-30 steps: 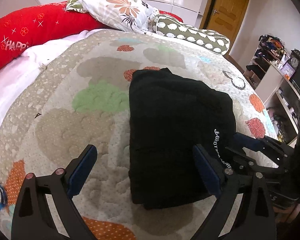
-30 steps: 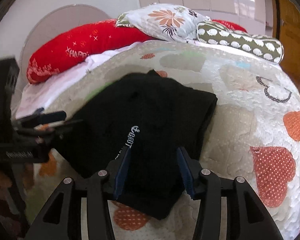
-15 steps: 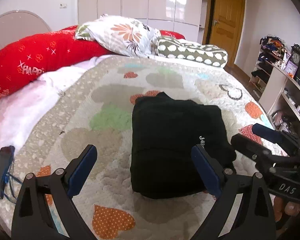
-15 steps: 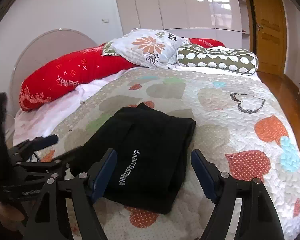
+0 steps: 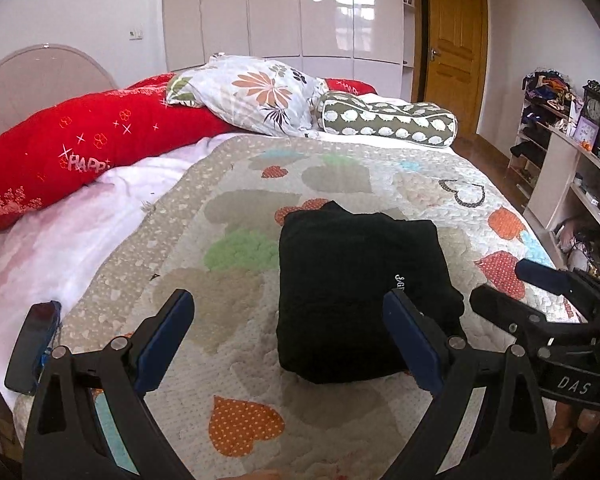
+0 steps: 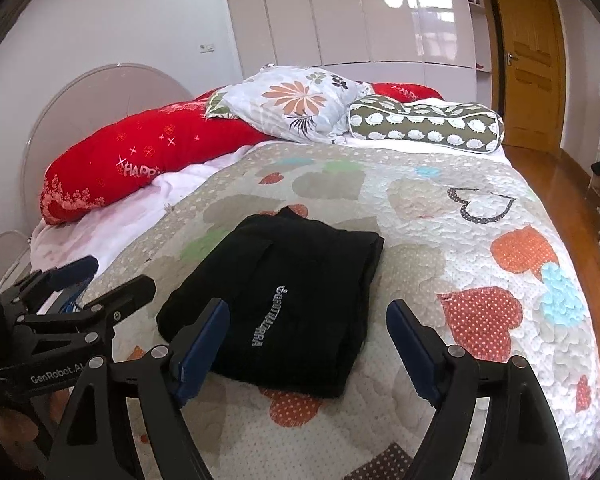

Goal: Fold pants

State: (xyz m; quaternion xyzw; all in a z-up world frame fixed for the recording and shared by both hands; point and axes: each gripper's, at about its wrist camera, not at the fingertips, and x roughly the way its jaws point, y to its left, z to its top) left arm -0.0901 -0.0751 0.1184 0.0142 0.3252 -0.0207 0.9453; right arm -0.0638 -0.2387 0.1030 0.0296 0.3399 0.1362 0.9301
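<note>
Black pants folded; white lettering partly hidden behind left tongs.

Pants: matt black cloth; quilt: puckered stitched fabric; wardrobe doors: glossy; door: varnished wood.

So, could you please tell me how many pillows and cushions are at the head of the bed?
3: a long red pillow on the left, a floral pillow leaning on it, and a patterned bolster on the right. Others may be hidden.

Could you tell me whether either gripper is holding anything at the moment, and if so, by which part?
Nothing is held. The left gripper is open, the right gripper is opening, both clear of the folded black pants.
</note>
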